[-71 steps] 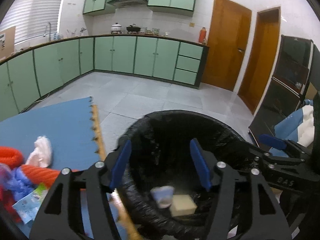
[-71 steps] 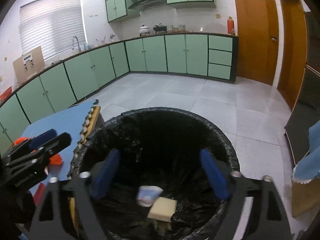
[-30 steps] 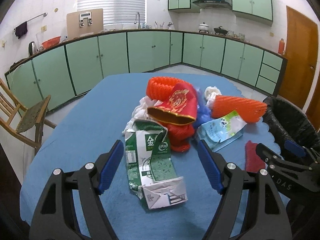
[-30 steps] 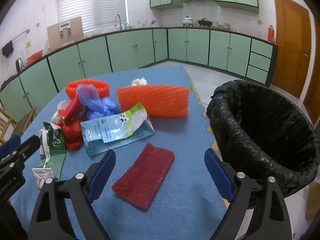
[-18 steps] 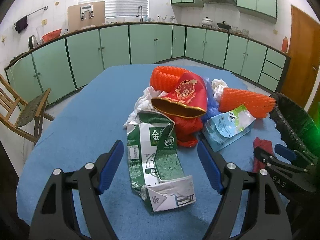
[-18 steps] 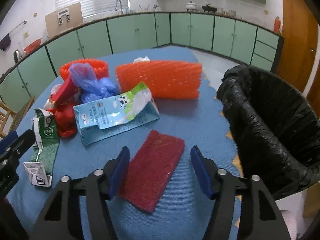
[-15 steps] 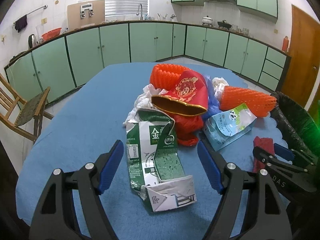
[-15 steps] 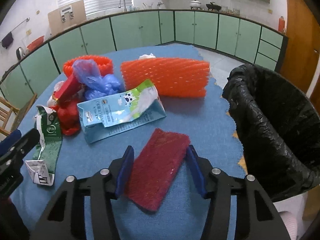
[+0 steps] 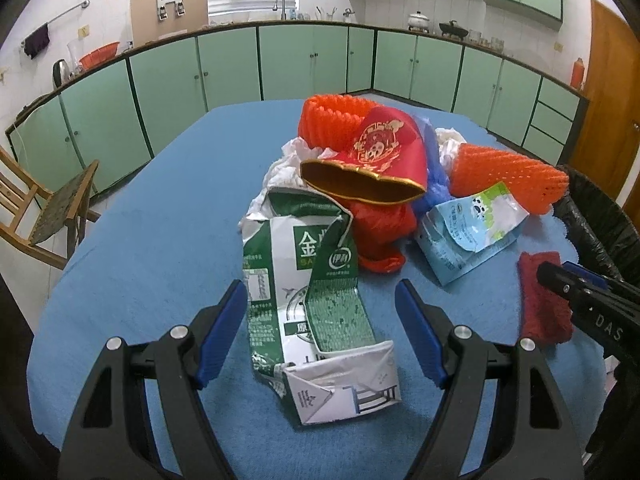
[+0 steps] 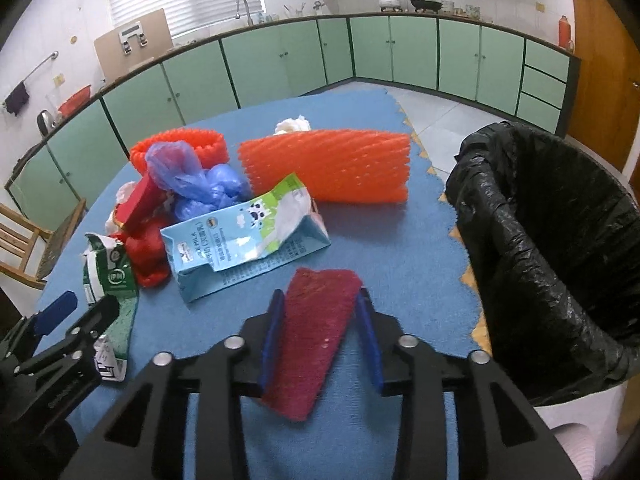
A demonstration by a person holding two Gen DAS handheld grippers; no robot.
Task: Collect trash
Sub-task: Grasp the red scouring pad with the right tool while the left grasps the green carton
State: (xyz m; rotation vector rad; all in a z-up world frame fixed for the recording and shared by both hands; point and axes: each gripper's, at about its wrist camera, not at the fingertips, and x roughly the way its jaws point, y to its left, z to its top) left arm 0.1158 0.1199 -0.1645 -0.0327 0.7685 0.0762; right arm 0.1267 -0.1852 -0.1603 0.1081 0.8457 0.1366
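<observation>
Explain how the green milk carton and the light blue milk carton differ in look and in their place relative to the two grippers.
The green milk carton is torn open and flattened; the light blue milk carton is crumpled but keeps some volume. The green one lies between the open left gripper jaws; the blue one lies beyond the right gripper. Both rest on the blue table.

Bare blue tablecloth [image 10: 412,264] leaves a passage between the black-lined trash bin [image 10: 560,240] and the orange foam net sleeve [image 10: 332,168].

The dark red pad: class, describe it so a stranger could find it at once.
Start at the black-lined bin beside the blue table. Just left of it lies the dark red pad, flat between the right tongs. Unlike the ribbed orange sleeves, it is darker and fuzzy.
</observation>
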